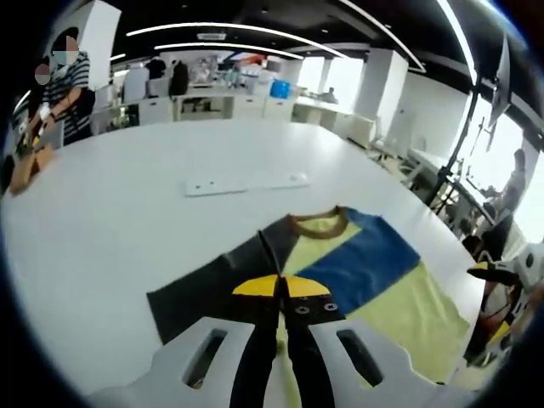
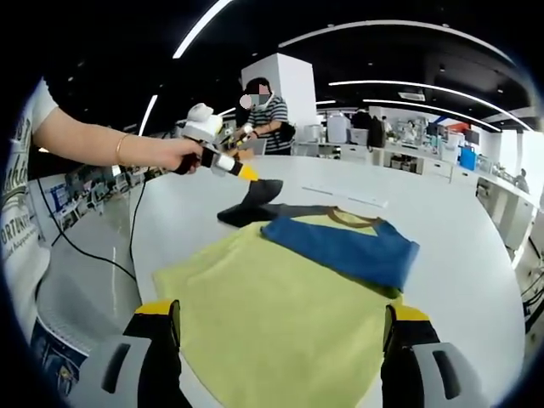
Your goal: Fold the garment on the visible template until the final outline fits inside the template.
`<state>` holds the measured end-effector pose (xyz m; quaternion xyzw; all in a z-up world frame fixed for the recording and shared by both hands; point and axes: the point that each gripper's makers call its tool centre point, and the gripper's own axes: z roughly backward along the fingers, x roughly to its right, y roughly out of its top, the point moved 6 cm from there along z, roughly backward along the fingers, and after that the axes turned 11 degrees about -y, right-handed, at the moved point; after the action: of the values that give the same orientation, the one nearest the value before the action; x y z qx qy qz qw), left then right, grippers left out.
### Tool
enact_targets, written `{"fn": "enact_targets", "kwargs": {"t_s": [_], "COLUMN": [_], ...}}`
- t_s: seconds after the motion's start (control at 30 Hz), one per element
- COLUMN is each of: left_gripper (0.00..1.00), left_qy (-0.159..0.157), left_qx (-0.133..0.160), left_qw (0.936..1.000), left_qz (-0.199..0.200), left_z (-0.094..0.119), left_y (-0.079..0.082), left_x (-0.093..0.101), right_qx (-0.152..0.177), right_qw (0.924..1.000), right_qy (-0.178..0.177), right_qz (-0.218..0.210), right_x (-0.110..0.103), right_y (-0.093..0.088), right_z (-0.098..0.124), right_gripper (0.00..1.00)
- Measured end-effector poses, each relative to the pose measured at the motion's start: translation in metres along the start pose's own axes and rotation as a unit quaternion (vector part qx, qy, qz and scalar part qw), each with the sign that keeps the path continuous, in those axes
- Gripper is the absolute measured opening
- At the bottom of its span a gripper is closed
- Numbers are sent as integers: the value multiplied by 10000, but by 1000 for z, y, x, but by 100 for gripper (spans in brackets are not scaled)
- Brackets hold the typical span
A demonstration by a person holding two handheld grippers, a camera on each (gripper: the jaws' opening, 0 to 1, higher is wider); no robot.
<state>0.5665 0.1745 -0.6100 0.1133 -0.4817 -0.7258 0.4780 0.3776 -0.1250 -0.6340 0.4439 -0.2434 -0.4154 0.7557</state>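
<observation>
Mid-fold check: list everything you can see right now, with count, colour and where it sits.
Garment: one, pale yellow with a blue band, dark grey sleeve and brown collar; lying on the white table.
Dark sleeve: one, dark grey, raised off the table at the garment's far side, pinched by the left gripper.
Flat white strips: two, white, on the table beyond the collar.
Bystander: one, striped top, at the far edge of the table.
Left gripper: one, yellow-tipped, shut on the dark sleeve.
Right gripper: one, yellow-tipped, jaws wide apart over the garment's near hem, holding nothing.
</observation>
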Motion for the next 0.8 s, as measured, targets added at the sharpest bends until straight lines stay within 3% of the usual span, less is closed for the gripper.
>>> {"fn": "enact_targets", "kwargs": {"t_s": [0.5, 0.8], "left_gripper": [0, 0], "left_qy": [-21, -235], "left_qx": [97, 238], "left_qw": [10000, 9993], "left_qz": [-1, 139], "left_z": [-6, -16], "left_y": [13, 27], "left_x": [10, 23], "right_qx": [354, 621], "right_qw": [9992, 9980], "right_qy": [21, 24], "right_qz": [-181, -151], "right_x": [2, 4], "right_y": [9, 13], "right_z": [0, 5], "right_gripper": [99, 99]}}
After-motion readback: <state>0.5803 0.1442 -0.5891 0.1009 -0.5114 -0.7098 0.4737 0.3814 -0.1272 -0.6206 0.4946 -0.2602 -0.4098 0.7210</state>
